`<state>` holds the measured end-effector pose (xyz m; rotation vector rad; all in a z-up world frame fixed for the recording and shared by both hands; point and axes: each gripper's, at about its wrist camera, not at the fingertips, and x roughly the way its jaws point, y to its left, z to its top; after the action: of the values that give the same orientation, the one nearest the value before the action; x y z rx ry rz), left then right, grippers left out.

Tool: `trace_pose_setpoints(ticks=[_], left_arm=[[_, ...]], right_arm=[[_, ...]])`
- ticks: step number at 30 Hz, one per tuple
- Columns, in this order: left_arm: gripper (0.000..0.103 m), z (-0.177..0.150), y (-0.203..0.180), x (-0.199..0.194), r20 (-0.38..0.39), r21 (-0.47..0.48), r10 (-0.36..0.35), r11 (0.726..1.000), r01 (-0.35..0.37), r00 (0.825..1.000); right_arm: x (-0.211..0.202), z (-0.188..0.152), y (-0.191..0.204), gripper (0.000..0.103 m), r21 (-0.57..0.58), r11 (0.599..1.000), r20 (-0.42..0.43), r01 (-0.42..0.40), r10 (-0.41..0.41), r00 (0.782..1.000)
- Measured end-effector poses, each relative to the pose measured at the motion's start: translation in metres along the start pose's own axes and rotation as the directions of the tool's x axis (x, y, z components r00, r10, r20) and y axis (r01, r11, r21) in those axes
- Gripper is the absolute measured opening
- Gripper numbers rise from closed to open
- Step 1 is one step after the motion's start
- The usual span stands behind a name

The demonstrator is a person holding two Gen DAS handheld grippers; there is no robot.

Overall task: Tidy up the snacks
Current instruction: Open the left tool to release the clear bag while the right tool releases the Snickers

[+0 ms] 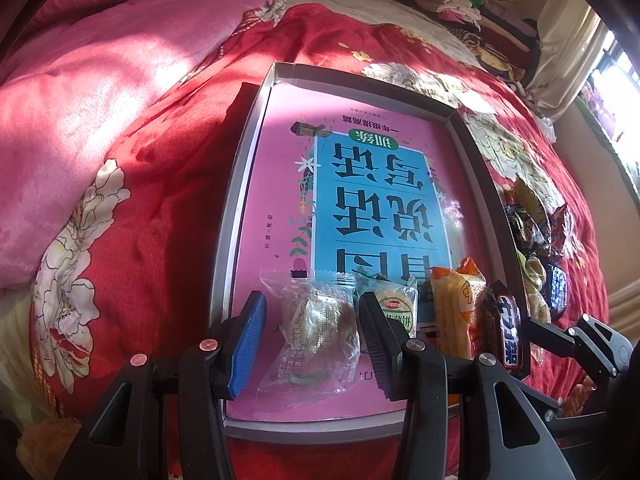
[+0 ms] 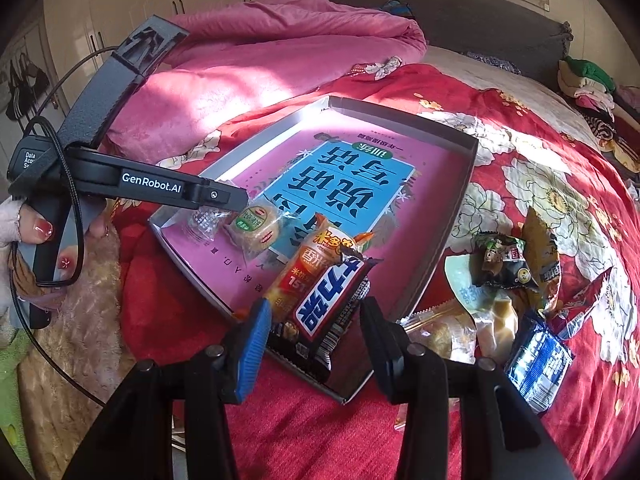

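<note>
Item one: shallow grey tray [image 1: 476, 148] on the red floral bedspread [image 1: 152, 184], a pink book [image 2: 436, 184] lining its floor.

Item two: my left claw [image 1: 312, 344], jaws parted around a clear-wrapped pastry [image 1: 316, 320] lying on the book; I cannot tell whether the pads touch it.

Item three: my right claw [image 2: 312, 344], jaws apart, a chocolate bar [image 2: 332, 300] between them, pads clear of it; it rests on the tray's near edge beside an orange packet [image 2: 304, 276].

Item four: a green-labelled cake [image 2: 256, 224] between pastry and packet.

Only the right view shows my hand [image 2: 28, 236] on the left handle, and the loose snack pile [image 2: 516, 276] outside the tray in full.
</note>
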<state>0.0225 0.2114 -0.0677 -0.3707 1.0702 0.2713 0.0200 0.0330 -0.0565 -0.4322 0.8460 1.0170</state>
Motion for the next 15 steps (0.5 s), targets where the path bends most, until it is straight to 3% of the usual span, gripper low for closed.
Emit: trace_pose_setpoints(ticks=[6, 15], left_arm=[[0.050, 0.002, 0.001, -0.004, 0.018, -0.013, -0.018, 1.000, 0.019, 1.000], [0.050, 0.006, -0.005, -0.020, 0.096, -0.008, -0.120, 0.993, 0.122, 0.988]], right_arm=[[-0.006, 0.002, 0.008, 0.047, -0.024, 0.999, 0.028, -0.030, 0.030, 0.999], [-0.005, 0.001, 0.019, 0.050, -0.057, 0.997, 0.028, -0.054, 0.056, 0.998]])
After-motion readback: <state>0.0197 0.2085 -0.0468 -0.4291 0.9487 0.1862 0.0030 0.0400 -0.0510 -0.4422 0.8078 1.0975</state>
